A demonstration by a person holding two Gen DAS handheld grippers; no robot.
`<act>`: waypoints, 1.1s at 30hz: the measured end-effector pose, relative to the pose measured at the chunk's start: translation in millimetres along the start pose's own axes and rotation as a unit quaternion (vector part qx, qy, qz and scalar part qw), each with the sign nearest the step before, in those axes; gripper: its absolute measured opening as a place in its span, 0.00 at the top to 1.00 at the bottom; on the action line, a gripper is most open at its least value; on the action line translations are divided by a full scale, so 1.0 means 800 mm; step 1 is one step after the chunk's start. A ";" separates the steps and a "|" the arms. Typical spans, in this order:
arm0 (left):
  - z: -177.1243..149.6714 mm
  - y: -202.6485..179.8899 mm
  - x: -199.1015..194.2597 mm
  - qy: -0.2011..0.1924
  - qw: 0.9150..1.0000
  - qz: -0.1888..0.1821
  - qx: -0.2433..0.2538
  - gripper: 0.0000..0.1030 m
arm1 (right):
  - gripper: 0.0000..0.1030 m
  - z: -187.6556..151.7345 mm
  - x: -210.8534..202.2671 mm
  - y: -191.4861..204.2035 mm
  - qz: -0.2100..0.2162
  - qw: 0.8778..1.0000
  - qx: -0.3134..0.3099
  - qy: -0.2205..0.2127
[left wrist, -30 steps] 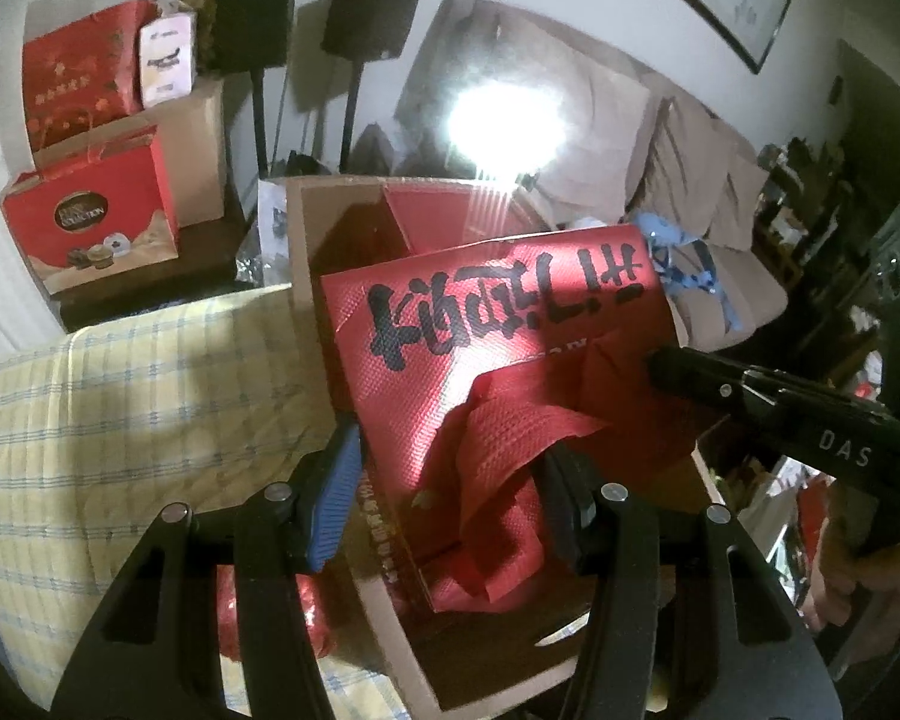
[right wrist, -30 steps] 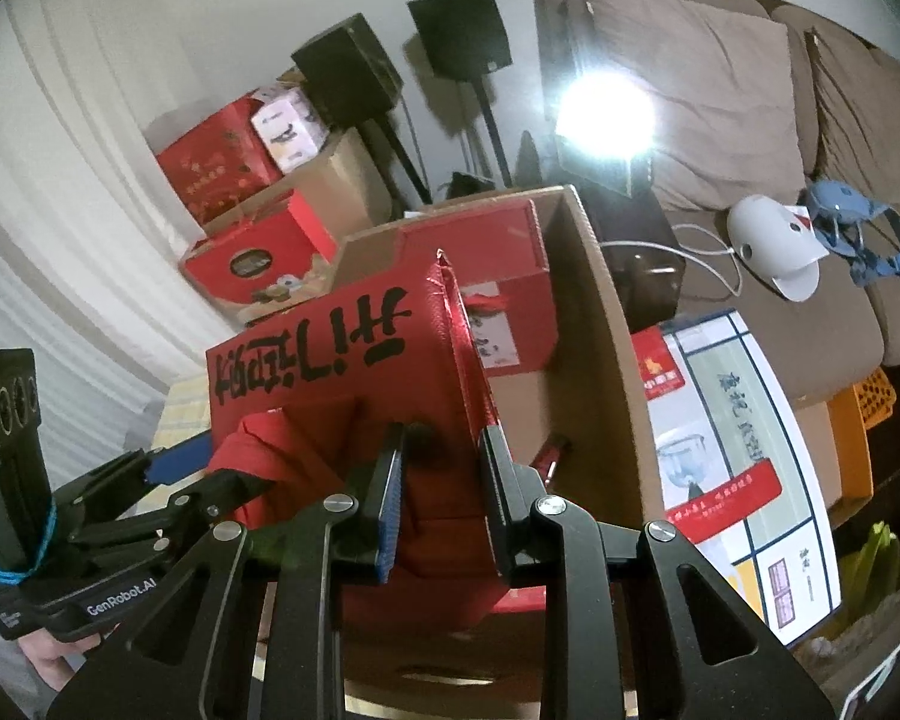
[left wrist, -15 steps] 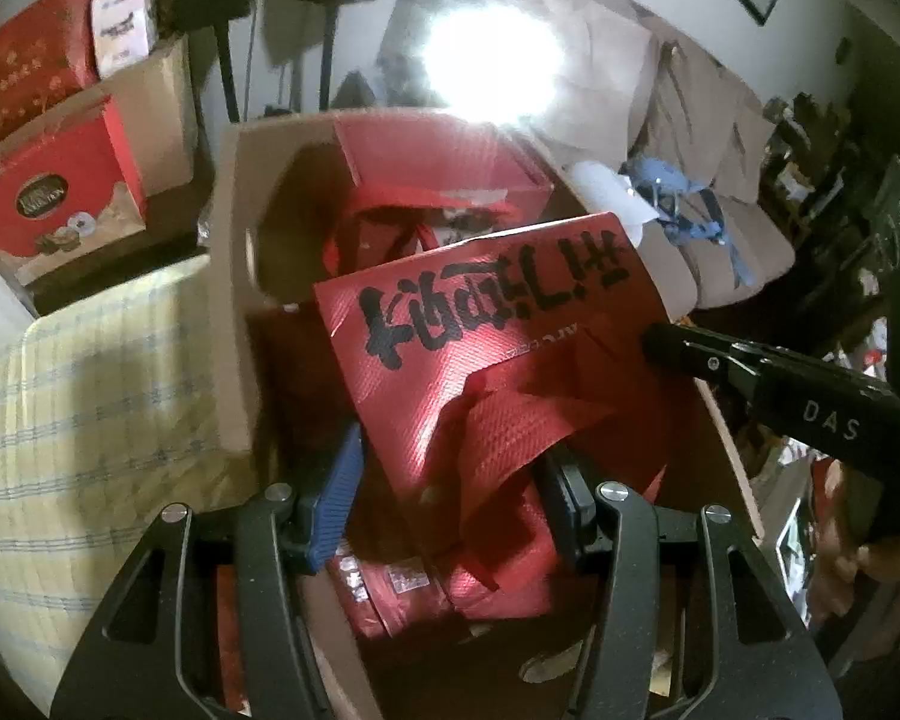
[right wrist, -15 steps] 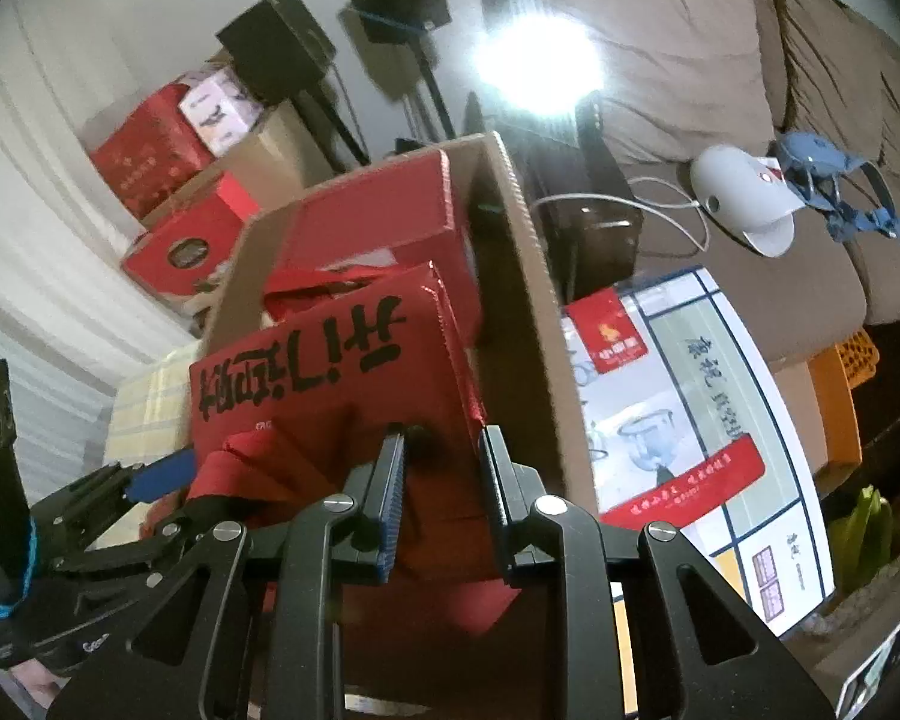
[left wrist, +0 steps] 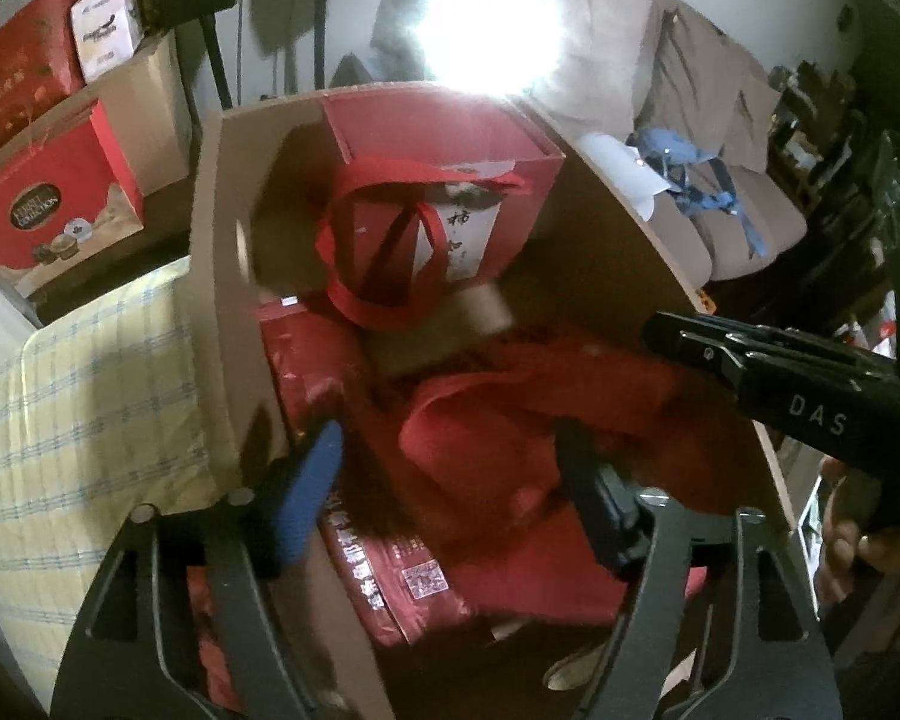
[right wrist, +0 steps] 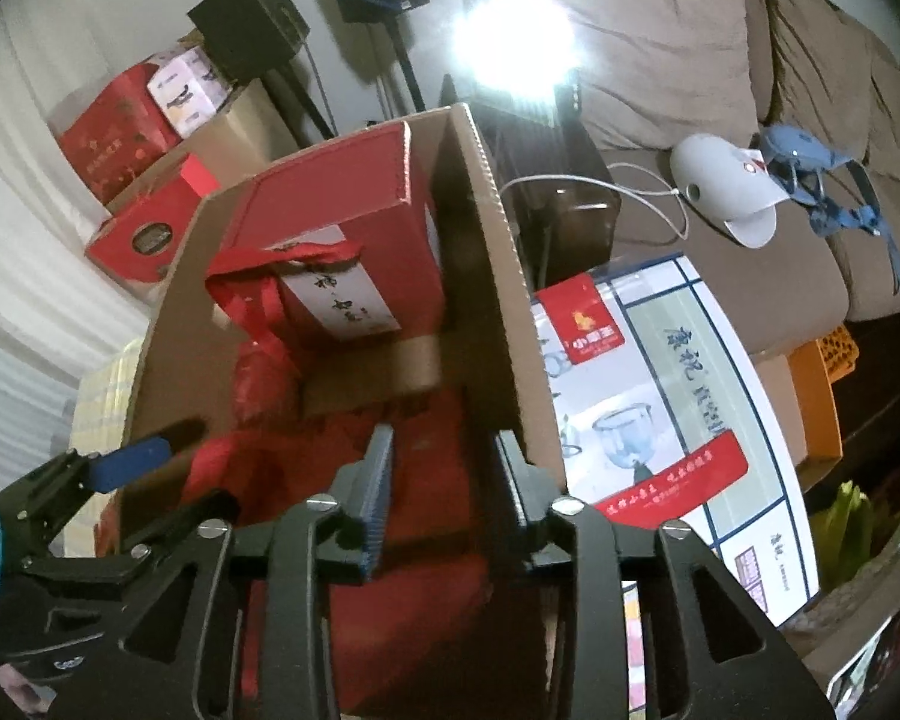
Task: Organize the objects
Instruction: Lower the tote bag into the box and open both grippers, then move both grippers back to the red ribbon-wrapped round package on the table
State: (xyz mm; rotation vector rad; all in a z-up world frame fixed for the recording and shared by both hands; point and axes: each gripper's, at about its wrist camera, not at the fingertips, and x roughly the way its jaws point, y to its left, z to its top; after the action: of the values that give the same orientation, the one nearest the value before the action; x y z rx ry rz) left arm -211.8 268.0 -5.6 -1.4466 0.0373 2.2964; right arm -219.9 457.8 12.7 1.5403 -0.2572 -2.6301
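A brown cardboard box (left wrist: 216,276) (right wrist: 486,228) holds red items. A red gift box with a white label and a red ribbon loop (left wrist: 444,180) (right wrist: 342,240) stands at its far end. The red cloth bag (left wrist: 510,420) (right wrist: 426,468) lies low inside the box at the near end, beside a flat red packet (left wrist: 402,576). My left gripper (left wrist: 450,480) is open, its fingers on either side of the bag's bunched handles. My right gripper (right wrist: 444,480) is open over the bag, its right finger next to the box's right wall.
A yellow checked cloth (left wrist: 78,390) lies left of the box. Red gift boxes (left wrist: 48,204) and speakers on stands stand behind. A printed carton (right wrist: 660,396), a sofa (right wrist: 720,60), a white device (right wrist: 720,192) and a blue object (right wrist: 810,168) are right.
The red bag has gone down from upright above the box to low inside it. The right gripper's jaws have opened and let go of the bag. The left jaws have widened.
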 end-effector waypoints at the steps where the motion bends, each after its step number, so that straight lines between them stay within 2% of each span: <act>1: 0.000 0.003 -0.004 -0.002 1.000 -0.001 -0.003 0.28 | 0.65 0.000 -0.002 0.002 0.002 1.000 0.000 -0.002; 6: 0.000 0.020 -0.031 -0.025 1.000 0.004 -0.007 0.20 | 0.49 -0.003 -0.015 0.015 0.001 1.000 -0.011 -0.020; 8: -0.002 0.026 -0.041 -0.035 0.999 0.009 -0.005 0.14 | 0.46 -0.003 -0.019 0.023 0.006 1.000 -0.017 -0.026; 12: -0.006 0.046 -0.068 -0.057 0.998 0.026 -0.008 0.11 | 0.38 -0.010 -0.029 0.047 0.016 0.999 -0.039 -0.035; 18: -0.025 0.084 -0.091 -0.068 0.997 0.041 -0.015 0.09 | 0.29 -0.020 -0.038 0.093 0.038 0.996 -0.073 -0.047; 23: -0.042 0.113 -0.102 -0.067 0.996 0.051 -0.021 0.09 | 0.24 -0.028 -0.035 0.128 0.048 0.993 -0.094 -0.049; 33: -0.084 0.178 -0.123 -0.064 0.994 0.068 -0.055 0.09 | 0.24 -0.048 -0.020 0.181 0.075 0.989 -0.125 -0.036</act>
State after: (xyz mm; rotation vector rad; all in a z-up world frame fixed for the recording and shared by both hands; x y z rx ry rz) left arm -169.8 89.2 20.8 -1.3836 -0.0305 2.5344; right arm -180.4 314.1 34.6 1.2968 -0.0420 -2.4910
